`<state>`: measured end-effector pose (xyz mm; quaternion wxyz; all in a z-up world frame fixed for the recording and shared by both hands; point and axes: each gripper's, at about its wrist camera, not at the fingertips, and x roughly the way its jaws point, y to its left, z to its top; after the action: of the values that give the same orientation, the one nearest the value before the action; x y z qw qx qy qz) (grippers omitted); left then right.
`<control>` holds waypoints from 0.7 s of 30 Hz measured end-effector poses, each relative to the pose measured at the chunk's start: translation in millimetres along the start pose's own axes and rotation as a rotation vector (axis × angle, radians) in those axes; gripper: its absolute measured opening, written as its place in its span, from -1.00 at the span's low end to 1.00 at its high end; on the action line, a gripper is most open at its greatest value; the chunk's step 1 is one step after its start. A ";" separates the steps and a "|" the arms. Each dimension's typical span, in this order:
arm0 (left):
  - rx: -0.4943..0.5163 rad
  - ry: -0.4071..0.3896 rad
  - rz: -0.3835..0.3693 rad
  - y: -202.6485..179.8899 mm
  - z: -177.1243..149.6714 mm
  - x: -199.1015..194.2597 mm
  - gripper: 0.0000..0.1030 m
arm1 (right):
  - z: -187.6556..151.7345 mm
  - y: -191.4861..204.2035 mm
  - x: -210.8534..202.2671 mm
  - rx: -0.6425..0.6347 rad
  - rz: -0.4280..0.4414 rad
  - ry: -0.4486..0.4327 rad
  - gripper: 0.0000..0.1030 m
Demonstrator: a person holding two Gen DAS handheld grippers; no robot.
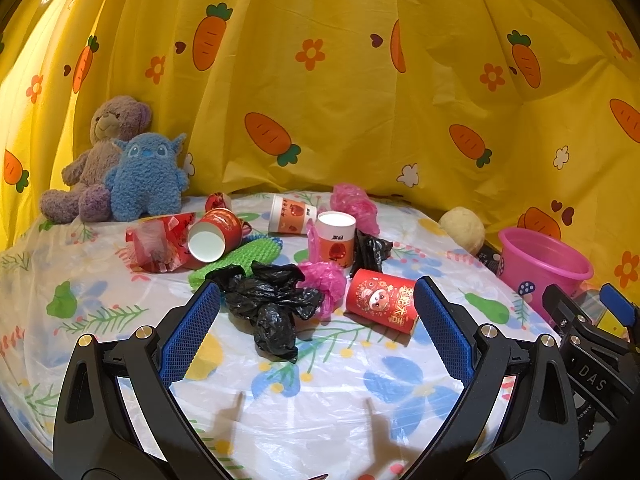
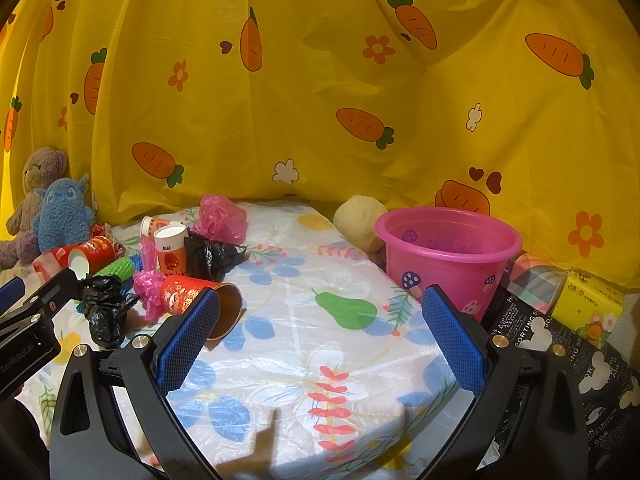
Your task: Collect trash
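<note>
On the far left two fuzzy plush toys, a brownish bear (image 1: 106, 148) and a blue monster (image 1: 148, 176), sit against the yellow carrot-print curtain (image 1: 340, 80). The trash lies heaped at the middle of the table (image 1: 300, 400), which wears a glossy flowered plastic cover. From the left of the heap I see a crinkly red foil wrapper (image 1: 160, 244), a red paper cup (image 1: 214, 238) on its side showing a white inside, a ribbed green mesh piece (image 1: 244, 258), and a crumpled black plastic bag (image 1: 272, 304) just beyond my left gripper (image 1: 316, 312), whose blue textured fingers stand wide apart with nothing between them. Behind are two white cups with orange labels, one lying (image 1: 290, 214) and one upright (image 1: 336, 240), wads of thin pink plastic (image 1: 354, 202), a second black bag (image 1: 370, 250), and a red printed cup (image 1: 382, 306) on its side. Farther right sits a rough pale ball (image 2: 358, 222), then a smooth pink plastic bucket (image 2: 448, 256) with mushroom prints at the table's right edge. My right gripper (image 2: 320, 316) is also spread wide and empty above bare cover, near the bucket. Beyond it lies a yellow tissue pack (image 2: 592, 304).
</note>
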<state>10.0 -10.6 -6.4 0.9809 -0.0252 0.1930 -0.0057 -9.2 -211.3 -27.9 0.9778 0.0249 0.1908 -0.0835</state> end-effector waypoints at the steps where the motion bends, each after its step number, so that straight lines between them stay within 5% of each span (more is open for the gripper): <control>1: 0.002 -0.001 -0.002 -2.1 0.3 1.1 0.86 | -0.3 0.0 -0.1 -0.001 -0.001 0.000 0.90; 21: 0.005 -0.003 -0.017 -5.6 -1.0 2.9 0.86 | 1.6 -0.6 2.0 0.003 -0.001 0.000 0.90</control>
<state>12.2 -16.3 -8.2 0.9811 -0.0246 0.1916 -0.0145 -6.9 -212.3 -27.1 0.9776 0.0264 0.1909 -0.0841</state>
